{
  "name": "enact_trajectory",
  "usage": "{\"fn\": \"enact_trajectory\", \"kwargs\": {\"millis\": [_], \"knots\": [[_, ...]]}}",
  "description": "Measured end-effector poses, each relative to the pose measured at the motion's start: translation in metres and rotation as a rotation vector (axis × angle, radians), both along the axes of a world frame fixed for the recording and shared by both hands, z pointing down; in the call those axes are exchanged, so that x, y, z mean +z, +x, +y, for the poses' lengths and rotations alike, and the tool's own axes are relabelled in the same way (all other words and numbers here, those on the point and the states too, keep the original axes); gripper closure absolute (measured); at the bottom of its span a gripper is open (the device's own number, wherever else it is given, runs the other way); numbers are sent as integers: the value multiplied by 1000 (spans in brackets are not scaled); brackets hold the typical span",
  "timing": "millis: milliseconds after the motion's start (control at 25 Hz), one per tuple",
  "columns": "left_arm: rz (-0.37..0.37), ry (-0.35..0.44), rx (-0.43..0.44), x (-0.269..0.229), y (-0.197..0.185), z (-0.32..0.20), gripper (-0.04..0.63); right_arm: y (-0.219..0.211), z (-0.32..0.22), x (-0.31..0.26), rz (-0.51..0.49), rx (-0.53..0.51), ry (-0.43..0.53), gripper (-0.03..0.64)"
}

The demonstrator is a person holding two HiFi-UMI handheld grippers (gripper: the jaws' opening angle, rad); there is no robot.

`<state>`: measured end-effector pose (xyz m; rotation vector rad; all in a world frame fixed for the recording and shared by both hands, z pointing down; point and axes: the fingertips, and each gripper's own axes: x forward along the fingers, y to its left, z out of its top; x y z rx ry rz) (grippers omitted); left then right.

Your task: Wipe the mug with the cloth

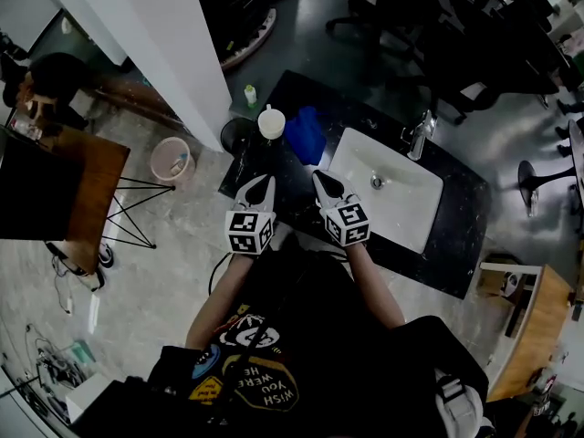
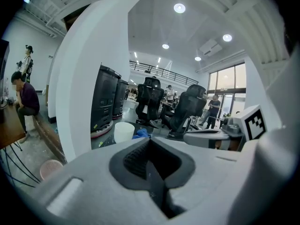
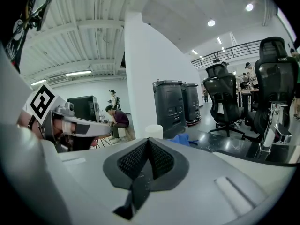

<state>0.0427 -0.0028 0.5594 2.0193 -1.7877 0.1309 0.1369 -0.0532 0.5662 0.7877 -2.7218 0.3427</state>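
A white mug [image 1: 271, 122] stands at the back left of the dark counter [image 1: 461, 235]. Right beside it lies a crumpled blue cloth [image 1: 306, 133]. In the left gripper view the mug [image 2: 124, 131] and the cloth [image 2: 141, 134] show just past the jaws. The right gripper view has the mug [image 3: 153, 131] and the cloth [image 3: 182, 139] ahead too. My left gripper [image 1: 263, 184] hovers near the counter's front edge, short of the mug, shut and empty. Close to its right is my right gripper [image 1: 323, 181], also shut on nothing, just in front of the cloth.
A white sink [image 1: 388, 190] with a chrome tap [image 1: 421, 132] fills the counter's right half. A small bottle [image 1: 250, 95] stands behind the mug. A white pillar [image 1: 164, 35] rises at the left, with a pink bin [image 1: 171, 160] on the floor beside it. Office chairs stand beyond.
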Motion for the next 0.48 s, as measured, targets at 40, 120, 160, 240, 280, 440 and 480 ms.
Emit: {"fn": "enact_trajectory", "kwargs": {"millis": [40,120,160,240,280,440,480], "knots": [[1,2,-3,-1,1,2,592,1,2,-1,-1,-4,1,615],[2,7,-5,-4,4,5,592,1,5,-3,-3,-12,6,615],[1,10,-5,-5,5,7,592,0,7,-5,-5,-17,8,615],[0,15,-5,-6,7,10,592,0,11,-6,-9,-24,14,615],[-1,16,-5,-7,9,11,592,1,12,-6,-9,-27,15,615],[-1,16,-7,-6,13,15,592,4,16,-6,-11,-33,18,615],[-1,16,-9,-5,13,16,592,5,17,-7,-11,-35,19,615]]}}
